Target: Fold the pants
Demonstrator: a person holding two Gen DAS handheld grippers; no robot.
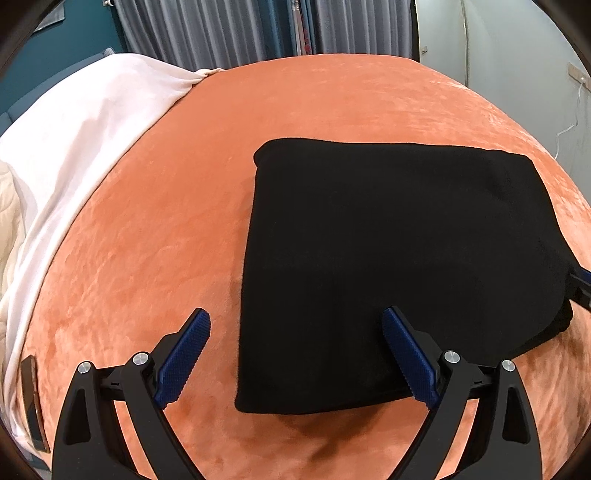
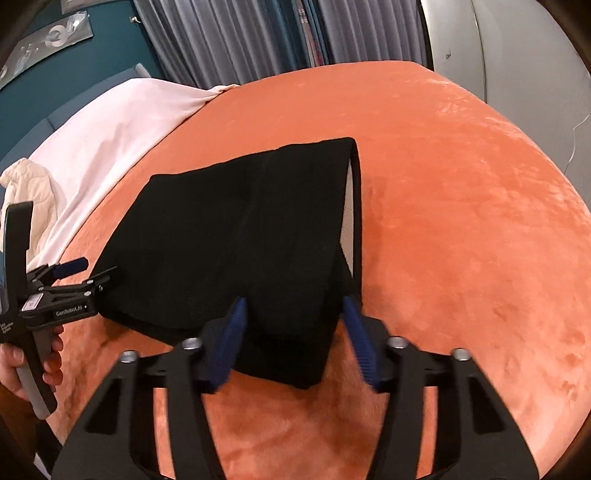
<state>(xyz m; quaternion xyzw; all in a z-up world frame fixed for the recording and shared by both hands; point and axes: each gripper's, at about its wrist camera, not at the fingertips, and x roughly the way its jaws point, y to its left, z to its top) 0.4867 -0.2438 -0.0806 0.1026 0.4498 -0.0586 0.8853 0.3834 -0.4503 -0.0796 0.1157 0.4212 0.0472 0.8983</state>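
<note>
On the bed (image 1: 332,103), covered in an orange plush spread, the black pants (image 1: 388,258) lie folded into a compact, roughly square stack, right of centre in the left wrist view. Left gripper (image 1: 295,354): fingers spread wide, nothing pinched. Its right finger (image 1: 410,354) sits over the near edge of the stack; its left finger (image 1: 184,358) is over bare orange spread, just beside the stack's near-left corner. That corner falls in the gap between the two fingers; cannot tell whether the right finger touches the cloth. Right gripper (image 2: 295,339): fingers also apart, and the near corner of the pants (image 2: 240,229) sticks into the gap between them. The cloth does not fill the gap, and orange shows beside the right finger (image 2: 360,343). The left finger (image 2: 231,339) looks close against the fabric; contact unclear, view slightly blurred. In the right wrist view the stack's right edge is lifted a little, showing a pale strip between layers. The left gripper (image 2: 70,291) appears at the left of that view, held by a hand (image 2: 33,365), its tips at the stack's left edge. A white sheet (image 1: 81,147) lies along the bed's left side, grey curtains (image 1: 258,26) behind.
</note>
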